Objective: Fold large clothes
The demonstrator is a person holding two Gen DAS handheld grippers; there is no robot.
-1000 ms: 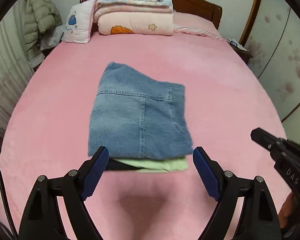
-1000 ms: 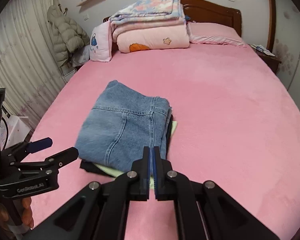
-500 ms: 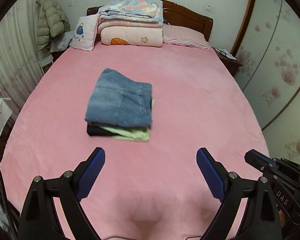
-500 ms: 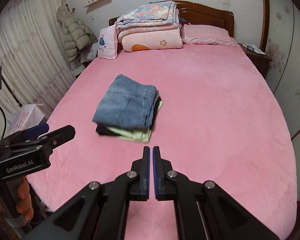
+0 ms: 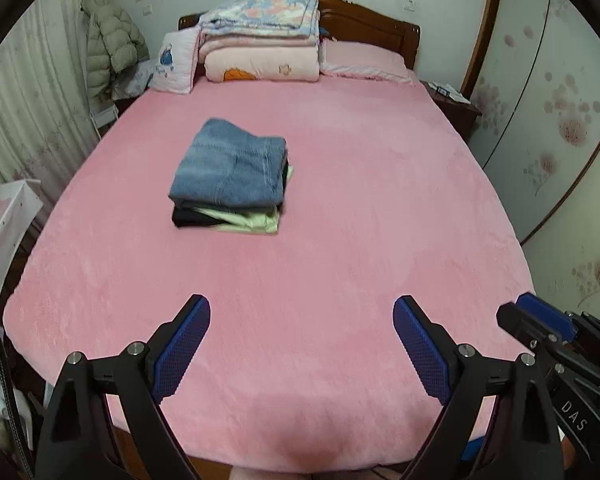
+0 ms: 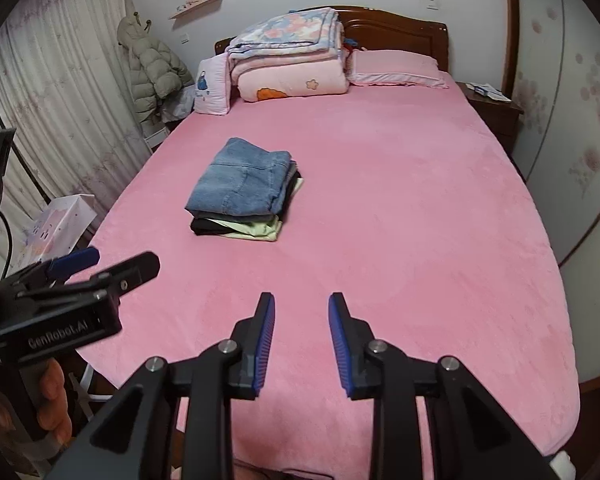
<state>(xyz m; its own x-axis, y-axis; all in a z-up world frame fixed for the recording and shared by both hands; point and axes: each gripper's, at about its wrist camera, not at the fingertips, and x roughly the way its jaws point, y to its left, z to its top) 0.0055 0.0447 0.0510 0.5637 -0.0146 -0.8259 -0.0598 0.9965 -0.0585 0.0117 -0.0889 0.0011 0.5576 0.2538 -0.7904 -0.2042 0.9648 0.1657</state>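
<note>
Plainly the folding itself looks finished, and the step in hand is a standing-off from the work. Taking the stack [image 5: 230,184] as the landmark: it lies on the pink bed [image 5: 340,240], left of the bed's middle, with folded jeans [image 5: 228,168] on top, a pale green garment [image 5: 252,222] under them and something black [image 5: 192,218] at the bottom left corner. Left of the stack, past the bed's edge, a curtain [image 6: 60,92] hangs and a white box [image 6: 60,224] sits low by the bed. Beyond the stack, at the headboard, quilts [image 5: 260,48] are piled, with a puffer coat [image 5: 108,48] hanging off to their left.

Nearer than the stack, over the foot of the bed and well apart from it, the left gripper [image 5: 302,344] has its jaws spread wide with only bedcover showing between the pads. A hand [image 6: 54,400] grips its handle in the right wrist view. To its right, the right gripper [image 6: 302,340] is also well short of the stack; its jaws are opening, a gap already between the blue pads, and nothing lies in it.

No loose garment shows on the bed, so I judge this item done. The next move, if more clothes remain, calls for fetching one from somewhere out of view and spreading it flat on the bare cover right of the stack, both grippers taking an edge apiece. Whether any remain, I cannot tell.
</note>
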